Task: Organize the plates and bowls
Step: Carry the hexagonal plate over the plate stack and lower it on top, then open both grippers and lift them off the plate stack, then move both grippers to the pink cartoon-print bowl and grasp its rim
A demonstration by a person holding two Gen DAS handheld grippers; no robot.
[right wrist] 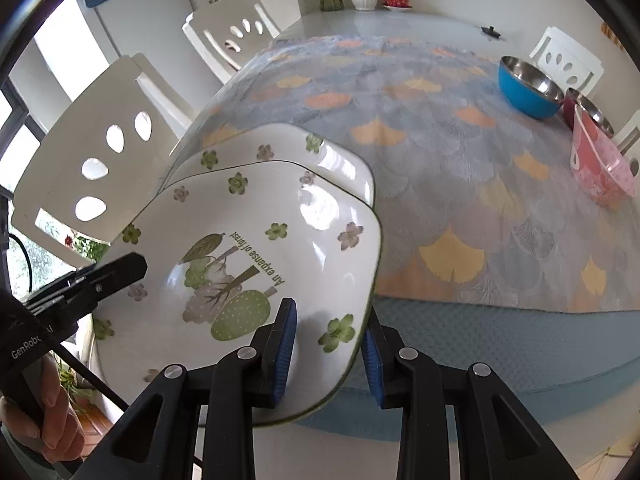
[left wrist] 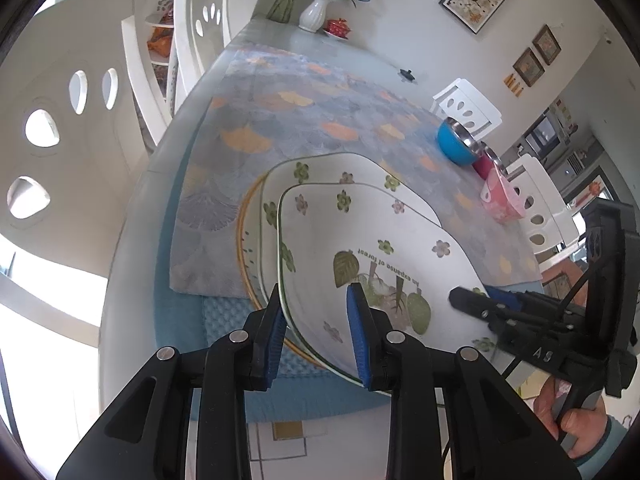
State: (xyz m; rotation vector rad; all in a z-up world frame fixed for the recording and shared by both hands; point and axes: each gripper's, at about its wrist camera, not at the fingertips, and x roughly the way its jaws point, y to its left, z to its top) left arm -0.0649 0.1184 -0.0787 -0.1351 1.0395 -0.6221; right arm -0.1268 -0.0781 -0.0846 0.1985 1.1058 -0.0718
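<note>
1. My left gripper (left wrist: 316,334) has its jaws apart, straddling the near rim of the top plate (left wrist: 360,248); whether the pads press it I cannot tell.
2. My right gripper (right wrist: 330,354) likewise straddles that plate's (right wrist: 256,264) rim at 5 o'clock, jaws apart.
3. The top plate sits over a second flowered plate (right wrist: 280,142) at the worktop's (right wrist: 440,344) near edge.
4. At 2 o'clock, well apart, stand the blue bowl (right wrist: 528,88), a red bowl (right wrist: 588,110) and the pink bowl (right wrist: 600,168).
</note>
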